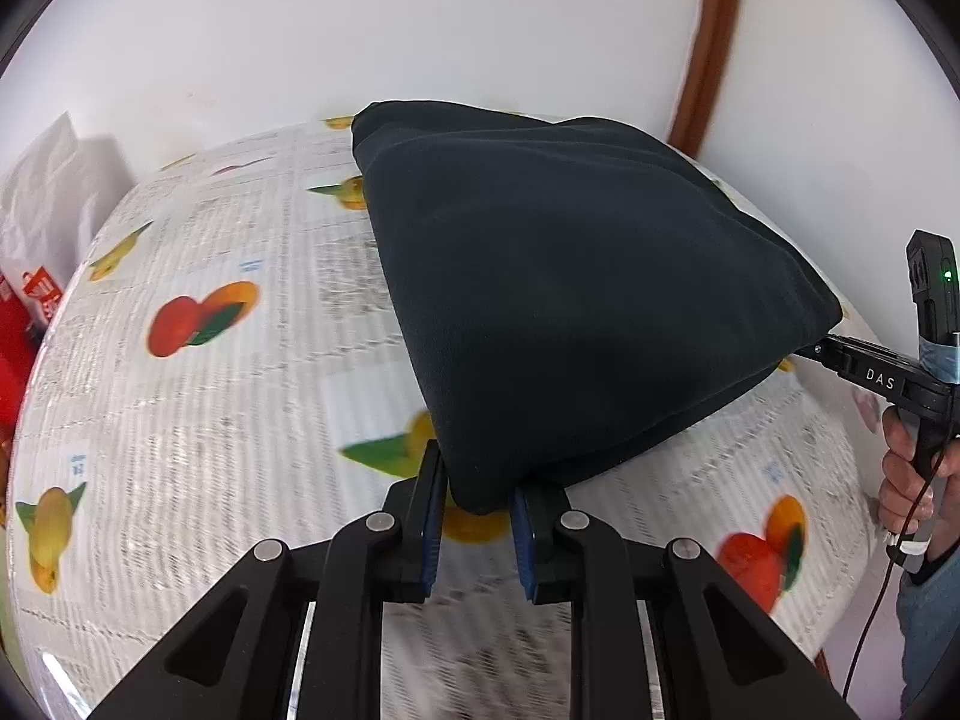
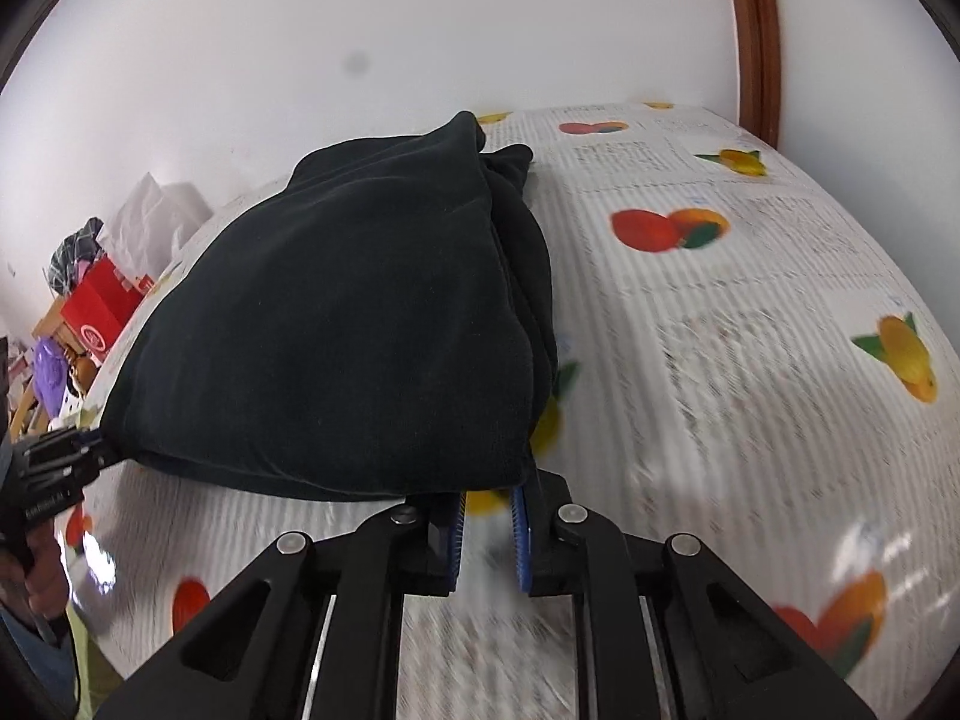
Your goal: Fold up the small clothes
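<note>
A dark, folded garment (image 1: 570,300) lies over a table covered with a fruit-and-newsprint cloth (image 1: 240,420). My left gripper (image 1: 477,492) pinches its near corner between the blue pads and holds that edge lifted. My right gripper (image 2: 489,495) grips the other near corner of the garment (image 2: 336,324), whose folded layers hang along the right side. Each gripper shows in the other's view: the right one (image 1: 810,351) at the garment's right corner, the left one (image 2: 99,450) at its left corner. The fingertips are hidden under cloth.
The table (image 2: 750,312) stands against a white wall with a brown door frame (image 2: 756,30) at the right. A red box (image 2: 96,306), white bags (image 1: 48,192) and clutter sit beyond the table's left edge. The tablecloth extends right of the garment.
</note>
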Available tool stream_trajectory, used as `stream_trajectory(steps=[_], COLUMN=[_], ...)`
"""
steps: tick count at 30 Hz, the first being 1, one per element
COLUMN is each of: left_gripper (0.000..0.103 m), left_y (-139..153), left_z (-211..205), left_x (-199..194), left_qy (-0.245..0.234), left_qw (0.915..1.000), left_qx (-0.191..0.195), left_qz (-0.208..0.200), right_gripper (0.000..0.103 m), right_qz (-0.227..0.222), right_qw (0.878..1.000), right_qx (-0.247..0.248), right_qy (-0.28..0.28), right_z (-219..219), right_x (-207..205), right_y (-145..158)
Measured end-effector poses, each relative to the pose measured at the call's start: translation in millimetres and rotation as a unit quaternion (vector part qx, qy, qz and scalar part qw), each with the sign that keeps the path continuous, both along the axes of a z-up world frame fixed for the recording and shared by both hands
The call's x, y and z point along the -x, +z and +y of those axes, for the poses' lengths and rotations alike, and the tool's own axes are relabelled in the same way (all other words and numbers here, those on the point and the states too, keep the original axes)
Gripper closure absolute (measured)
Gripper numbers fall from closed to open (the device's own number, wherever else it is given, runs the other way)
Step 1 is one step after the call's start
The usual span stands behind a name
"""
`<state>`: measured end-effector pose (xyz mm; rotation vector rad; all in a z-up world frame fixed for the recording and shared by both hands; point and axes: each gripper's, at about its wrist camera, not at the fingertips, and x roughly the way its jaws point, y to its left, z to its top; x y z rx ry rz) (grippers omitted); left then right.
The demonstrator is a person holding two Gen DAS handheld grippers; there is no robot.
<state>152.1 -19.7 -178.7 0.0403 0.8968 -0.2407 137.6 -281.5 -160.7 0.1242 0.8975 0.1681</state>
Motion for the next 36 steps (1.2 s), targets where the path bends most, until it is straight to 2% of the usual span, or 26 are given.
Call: stream_trajectory(steps=[9,19,24,29,36], left_gripper=[0.084,0.084,0.076,0.069,0.052], left_y=[4.5,0.7,5.7,21.7,53.5], left_z=[36.4,40.9,40.6,40.4,32.8], left_x=[-24.9,-31.1,-24.7,-11.6,3.9], left_qy=[0.066,0.078,0.083,0.079,0.085], left_qw=[0.9977,0.9965,0.9957,0.9965,0.9957], left_qx=[0.008,0.013,0.026,0.025,0.035], left_qz=[0.015,0.027,0.031,0.014,-0.011], right_gripper=[0.089,0.088,0.089,0.089,0.087], right_qz=[0.007,0.022,0.024,-0.005,-0.024], right_qw=[1.000,0.999,1.000,1.000,0.999], right_qx=[-0.024,-0.039,-0.012,0.019,0.034], right_qy=[0.006,0.000,-0.006,-0.010,-0.036], right_z=[39.2,34.1,38.3,39.3,33.2], right_x=[-31.2,-32.7,-25.9,-10.1,8.0], right_y=[-4.6,-4.4,1.2,23.1,57.4])
